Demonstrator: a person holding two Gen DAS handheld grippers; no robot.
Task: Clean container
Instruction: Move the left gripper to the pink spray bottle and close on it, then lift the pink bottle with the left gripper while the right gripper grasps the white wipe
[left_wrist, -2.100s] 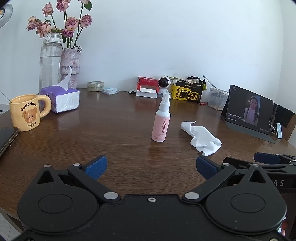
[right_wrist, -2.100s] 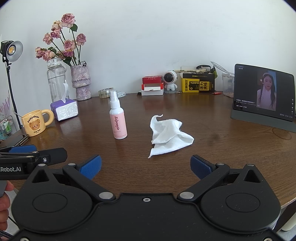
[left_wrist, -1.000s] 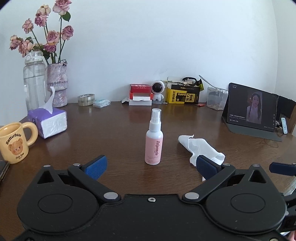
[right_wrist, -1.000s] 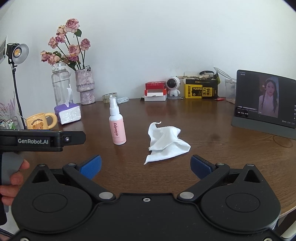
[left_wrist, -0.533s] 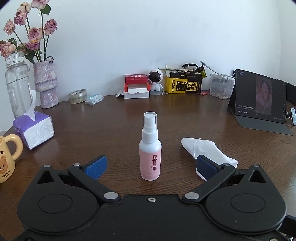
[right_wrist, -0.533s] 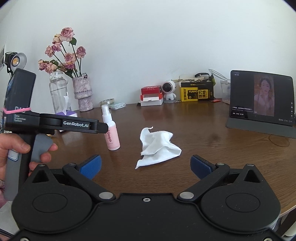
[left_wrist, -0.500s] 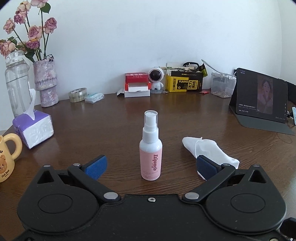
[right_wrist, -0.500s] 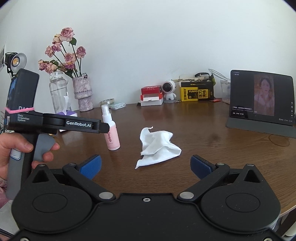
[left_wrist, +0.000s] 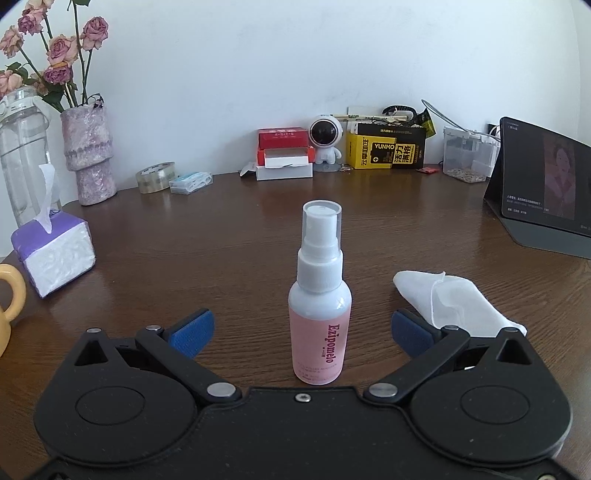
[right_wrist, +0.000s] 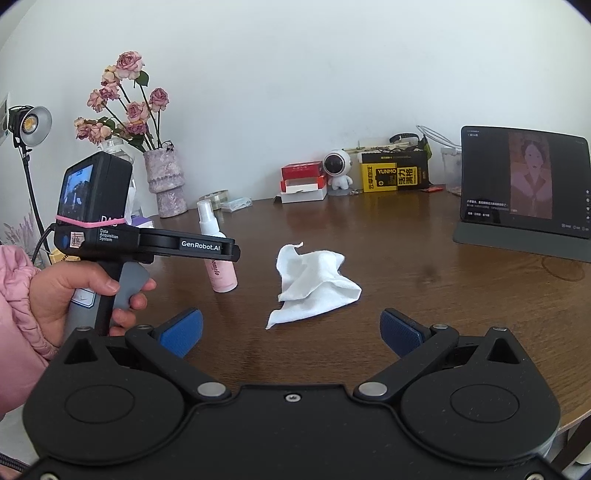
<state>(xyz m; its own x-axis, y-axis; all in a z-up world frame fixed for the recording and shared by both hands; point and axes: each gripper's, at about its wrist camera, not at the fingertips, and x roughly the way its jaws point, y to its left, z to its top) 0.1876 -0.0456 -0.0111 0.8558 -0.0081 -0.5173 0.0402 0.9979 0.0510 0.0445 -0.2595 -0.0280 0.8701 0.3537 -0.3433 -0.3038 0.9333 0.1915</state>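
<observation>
A pink spray bottle (left_wrist: 320, 306) stands upright at the frame's centre on a wooden table (left_wrist: 221, 243), between the left gripper's (left_wrist: 301, 330) spread tongs. White cloth (right_wrist: 314, 282) lies centre-frame before the right gripper (right_wrist: 291, 330), also spread. An off-centre squeeze could topple the tall bottle.

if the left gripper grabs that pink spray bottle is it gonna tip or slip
The spray bottle stands tall on a narrow base, so a nudge up high would probably tip it. Its smooth plastic may be slippery. The open left gripper already straddles its lower body, a likely steadier grip.

Left hand-held gripper (left_wrist: 301, 328) closer around spray bottle (left_wrist: 320, 295)
</observation>
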